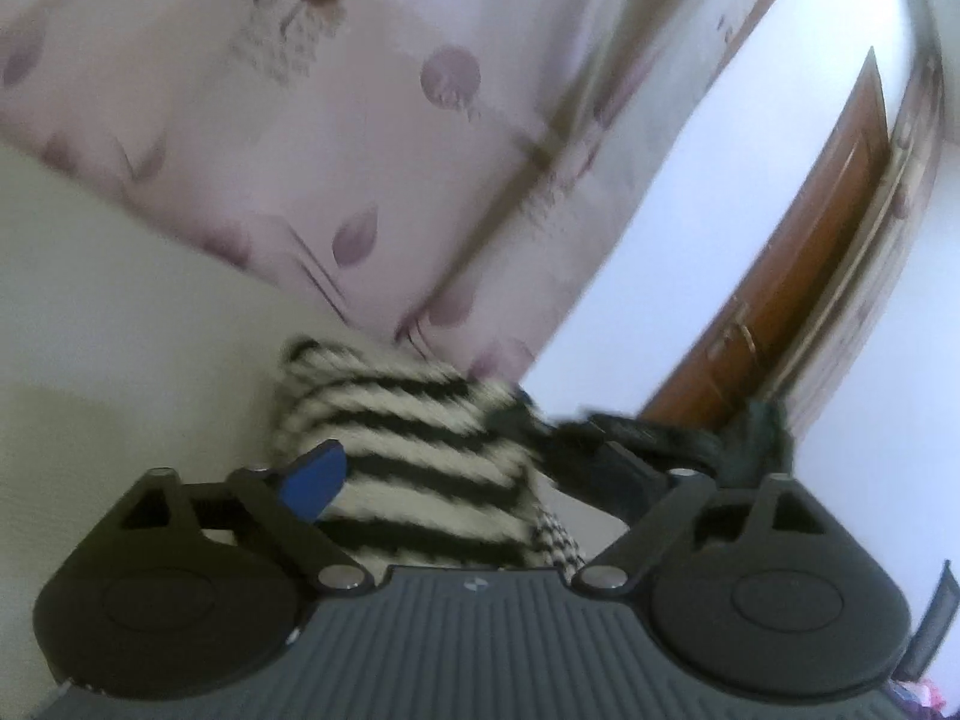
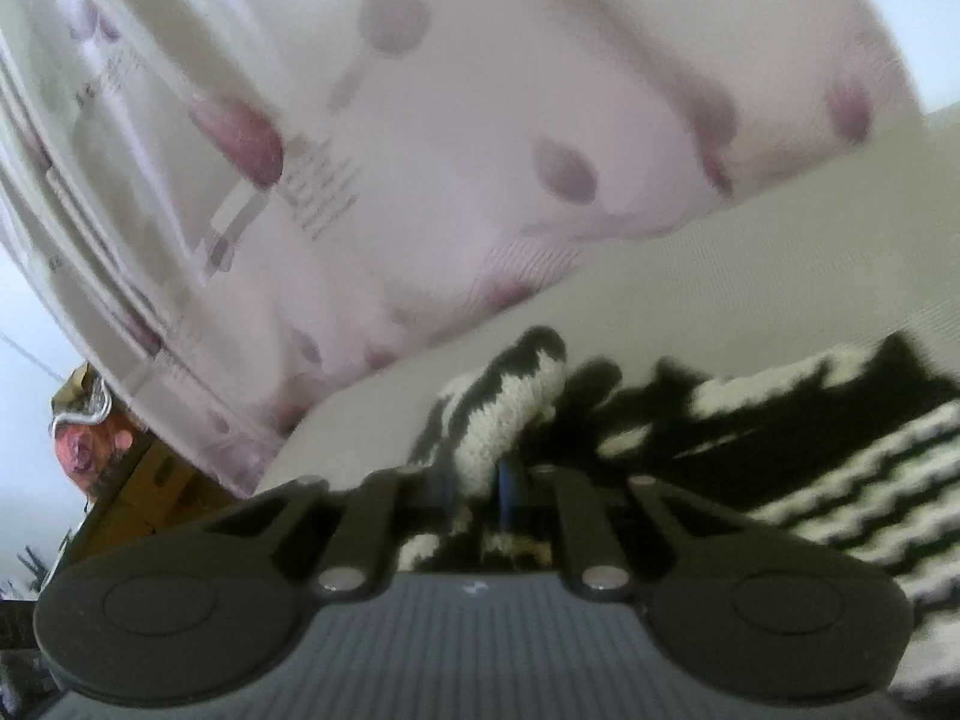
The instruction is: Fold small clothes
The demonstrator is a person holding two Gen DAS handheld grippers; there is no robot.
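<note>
A black-and-white striped knit garment (image 1: pixel 414 456) fills the space between my left gripper's (image 1: pixel 456 474) fingers, bunched over the right finger; the blue left fingertip (image 1: pixel 315 477) shows beside it. The jaws stand fairly wide, and whether they clamp the knit cannot be told. In the right wrist view my right gripper (image 2: pixel 483 489) is shut on a fold of the same striped knit (image 2: pixel 510 414), which rises between the narrow fingers. More of the garment (image 2: pixel 840 468) lies spread to the right on the cream surface (image 2: pixel 750 276).
A pale pink curtain with purple spots (image 1: pixel 312 120) hangs close behind the cream surface (image 1: pixel 120 324). A brown wooden door (image 1: pixel 804 264) and white wall stand at the right. Cardboard boxes and pink clutter (image 2: pixel 102 456) sit at the left of the right wrist view.
</note>
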